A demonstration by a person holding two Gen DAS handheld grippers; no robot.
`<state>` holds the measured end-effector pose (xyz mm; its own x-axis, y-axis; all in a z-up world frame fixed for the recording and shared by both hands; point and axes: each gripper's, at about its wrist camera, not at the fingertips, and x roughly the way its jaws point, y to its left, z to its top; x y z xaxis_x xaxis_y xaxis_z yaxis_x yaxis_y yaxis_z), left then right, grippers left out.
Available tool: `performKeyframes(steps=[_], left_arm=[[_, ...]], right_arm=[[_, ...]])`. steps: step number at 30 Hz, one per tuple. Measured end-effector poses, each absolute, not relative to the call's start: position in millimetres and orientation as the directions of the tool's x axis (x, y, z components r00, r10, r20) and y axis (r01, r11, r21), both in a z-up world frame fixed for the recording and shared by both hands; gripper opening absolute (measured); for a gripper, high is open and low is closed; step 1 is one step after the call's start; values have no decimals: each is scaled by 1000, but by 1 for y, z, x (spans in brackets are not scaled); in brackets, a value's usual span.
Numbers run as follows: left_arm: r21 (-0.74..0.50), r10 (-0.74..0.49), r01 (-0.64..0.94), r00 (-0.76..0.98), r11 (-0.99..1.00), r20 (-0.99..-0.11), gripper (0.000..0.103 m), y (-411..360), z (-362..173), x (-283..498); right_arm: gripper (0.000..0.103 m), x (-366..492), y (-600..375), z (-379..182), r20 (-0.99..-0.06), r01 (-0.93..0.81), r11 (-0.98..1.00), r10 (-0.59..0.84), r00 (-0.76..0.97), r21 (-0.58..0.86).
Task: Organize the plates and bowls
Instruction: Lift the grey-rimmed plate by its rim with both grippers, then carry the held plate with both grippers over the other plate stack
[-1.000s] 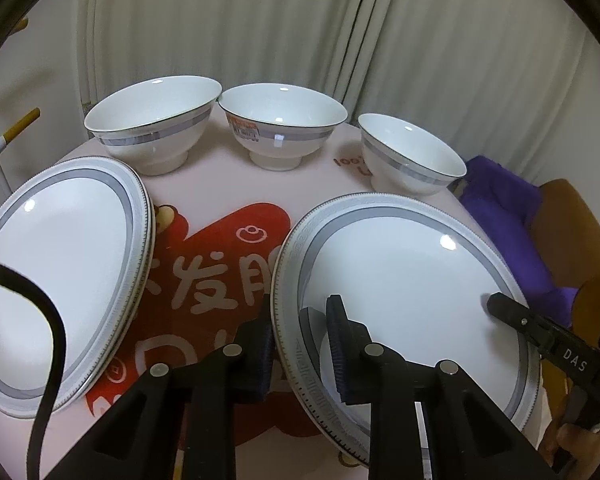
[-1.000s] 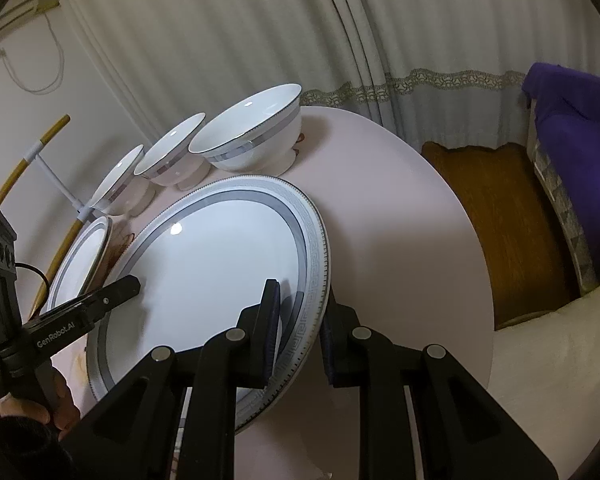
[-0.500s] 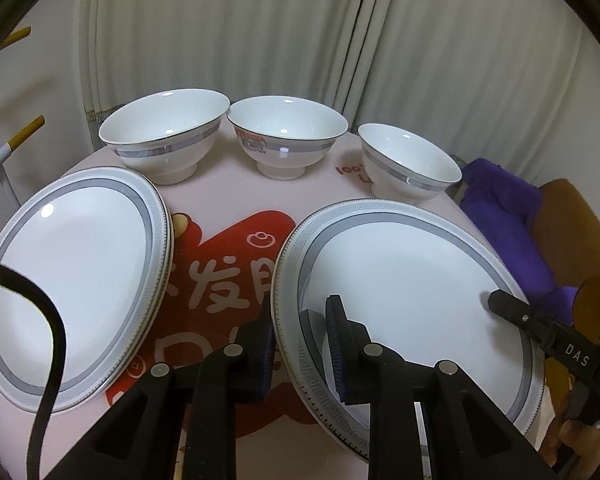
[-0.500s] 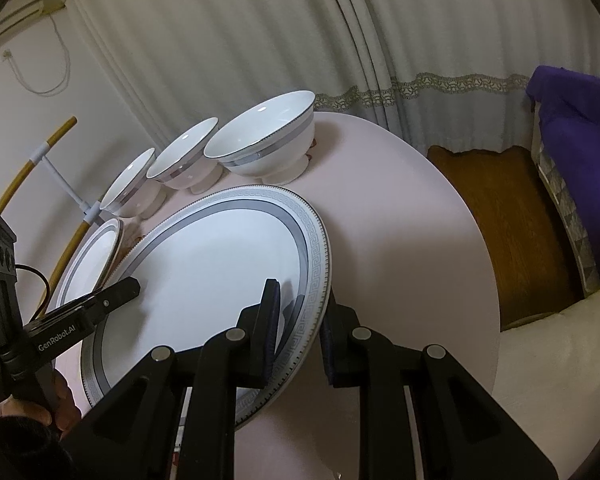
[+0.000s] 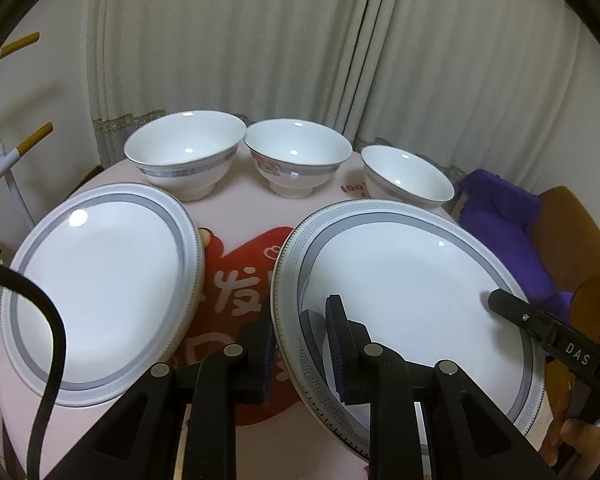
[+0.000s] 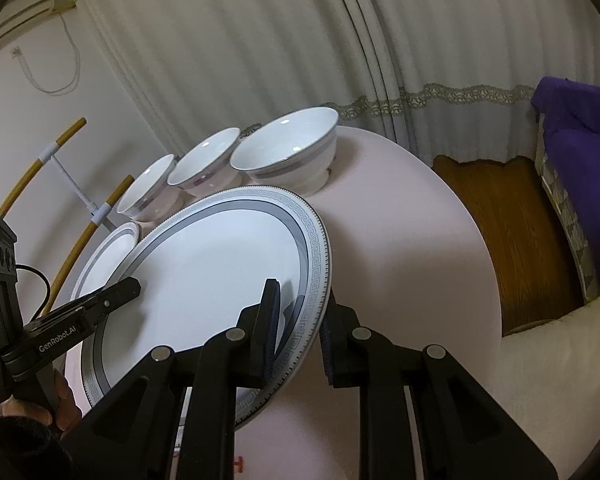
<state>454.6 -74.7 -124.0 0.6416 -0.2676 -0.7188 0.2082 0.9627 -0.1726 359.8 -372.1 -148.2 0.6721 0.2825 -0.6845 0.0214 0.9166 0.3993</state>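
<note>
A large white plate (image 5: 412,300) with a grey patterned rim hangs a little above the pink round table (image 5: 236,200). My left gripper (image 5: 300,320) is shut on its left rim, one finger above and one below. My right gripper (image 6: 300,308) is shut on the opposite rim of the same plate (image 6: 204,264). Each view also shows the other gripper's top finger lying on the plate. A second matching plate (image 5: 100,280) lies flat on the table's left side. Three white bowls (image 5: 184,152) (image 5: 298,152) (image 5: 404,178) with grey bands stand upright in a row at the back.
A red printed design (image 5: 236,292) covers the table's middle. A purple cloth (image 5: 500,216) lies on a wooden chair (image 5: 560,232) to the right. Curtains hang behind the table. A white rack with yellow bars (image 6: 68,184) stands at the left. The table edge (image 6: 480,248) drops to a cushion.
The held plate has come up from the table, more on the left side, with both grippers still clamped on its rim. The bowls and the second plate have stayed put.
</note>
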Motion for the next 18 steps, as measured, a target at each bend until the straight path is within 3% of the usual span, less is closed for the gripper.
performKeyframes(steps=[18], left_arm=[[-168, -221, 145, 695, 975, -685, 19, -7, -101, 434]], right_arm=[[19, 370, -313, -124, -660, -66, 920, 326, 676, 386]])
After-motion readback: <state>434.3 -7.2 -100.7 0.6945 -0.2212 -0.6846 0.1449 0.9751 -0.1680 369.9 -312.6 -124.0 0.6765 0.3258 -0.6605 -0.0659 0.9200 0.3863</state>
